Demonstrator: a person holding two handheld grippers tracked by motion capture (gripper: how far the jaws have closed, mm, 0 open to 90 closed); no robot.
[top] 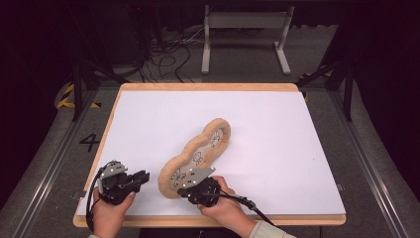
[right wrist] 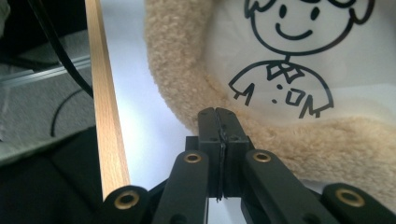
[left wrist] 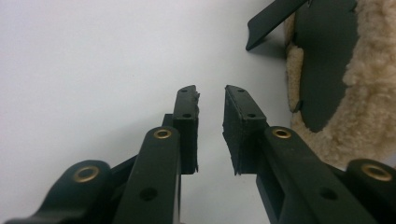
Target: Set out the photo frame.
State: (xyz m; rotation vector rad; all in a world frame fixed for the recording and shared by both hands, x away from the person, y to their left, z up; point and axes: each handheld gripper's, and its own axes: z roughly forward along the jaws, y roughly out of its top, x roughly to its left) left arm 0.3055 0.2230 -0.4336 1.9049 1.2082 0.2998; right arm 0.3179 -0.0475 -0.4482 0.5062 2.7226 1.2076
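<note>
My left gripper sits w/ jaws a small way apart, nothing btwn them, over the white tabletop at approx 7 o'clock. My right gripper has jaws pressed together, empty, tips touching the near rim of the tan fleecy peanut-shaped cushion w/ cartoon-print lining, which lies mid-table, running toward 1 o'clock.

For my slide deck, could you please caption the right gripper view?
Shut right claw at the fleece rim of a cartoon-printed steering wheel cover.
</note>
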